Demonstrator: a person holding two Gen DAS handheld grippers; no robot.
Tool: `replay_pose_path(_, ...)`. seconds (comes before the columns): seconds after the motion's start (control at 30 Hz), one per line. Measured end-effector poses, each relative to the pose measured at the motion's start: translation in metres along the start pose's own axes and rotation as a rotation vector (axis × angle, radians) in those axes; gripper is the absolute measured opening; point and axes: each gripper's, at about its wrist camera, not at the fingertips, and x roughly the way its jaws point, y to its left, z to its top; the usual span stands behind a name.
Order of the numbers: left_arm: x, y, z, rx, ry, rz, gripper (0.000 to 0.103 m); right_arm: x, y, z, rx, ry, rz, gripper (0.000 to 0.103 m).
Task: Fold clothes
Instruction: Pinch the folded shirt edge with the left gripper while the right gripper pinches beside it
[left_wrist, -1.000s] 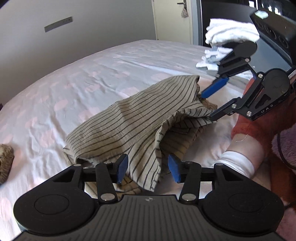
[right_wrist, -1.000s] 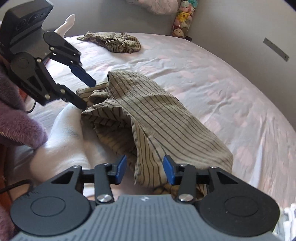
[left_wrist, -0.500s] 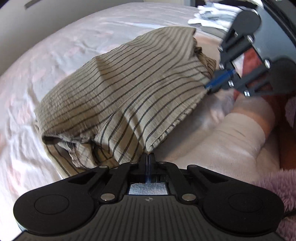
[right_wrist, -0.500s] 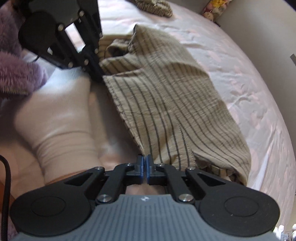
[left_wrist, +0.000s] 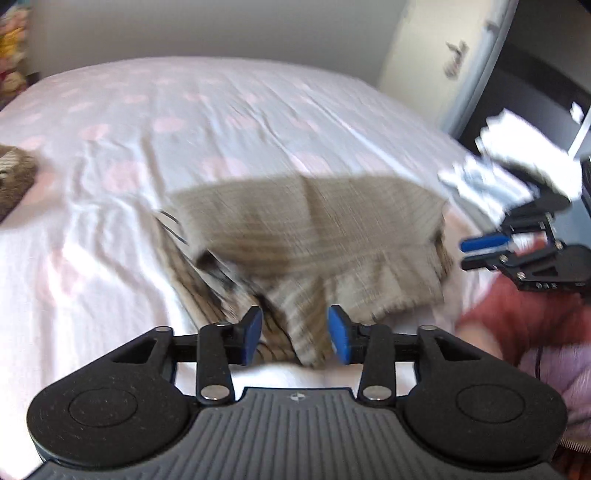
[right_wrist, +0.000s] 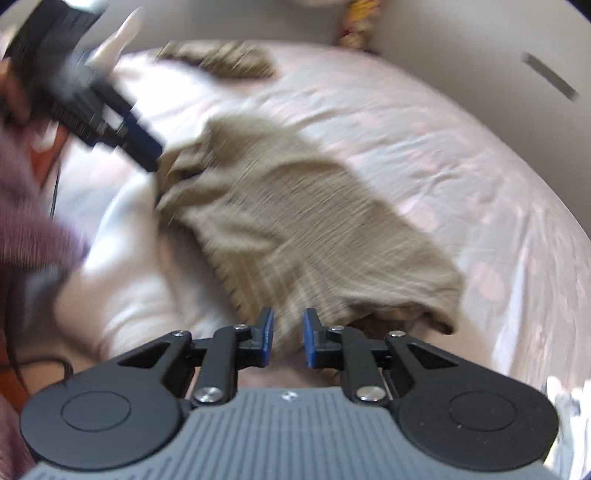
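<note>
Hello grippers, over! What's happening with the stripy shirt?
Left gripper open, right gripper open. Beige striped cloth garment lying on pink-spotted bedsheet, nothing gripping it. White-socked foot beside it.

A home bedroom: a bed (left_wrist: 240, 122) with pink-spotted sheet, soft toys (left_wrist: 11, 40) in the corner, a door (left_wrist: 436, 48).

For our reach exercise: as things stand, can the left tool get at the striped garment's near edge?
Probably yes. The left tool is open, with the striped garment hanging just ahead between its fingers, and nothing lies between them. Motion blur hides whether they touch.
</note>
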Motion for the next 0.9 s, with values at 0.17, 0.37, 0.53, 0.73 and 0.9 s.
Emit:
replay_pose_path(0.17,0.008,0.034,0.028,-0.188,-0.067,0.045,0.043,-0.005,-0.056,0.001,0.329,-0.115,-0.068,0.042)
replay_pose_path(0.37,0.040,0.070,0.052,-0.364,-0.097,0.021,0.043,0.011,-0.117,-0.010,0.679,-0.197,-0.149,0.053)
replay_pose_path(0.53,0.069,0.094,0.062,-0.505,-0.105,-0.034,0.041,0.048,-0.157,-0.027,0.970,-0.227,-0.029,0.053)
replay_pose_path(0.73,0.092,0.102,0.056,-0.572,-0.086,-0.065,0.015,0.090,-0.173,-0.042,1.116,-0.244,0.095,0.051)
replay_pose_path(0.9,0.066,0.089,0.046,-0.539,-0.226,-0.031,0.000,0.095,-0.168,-0.039,1.093,-0.252,0.167,0.014)
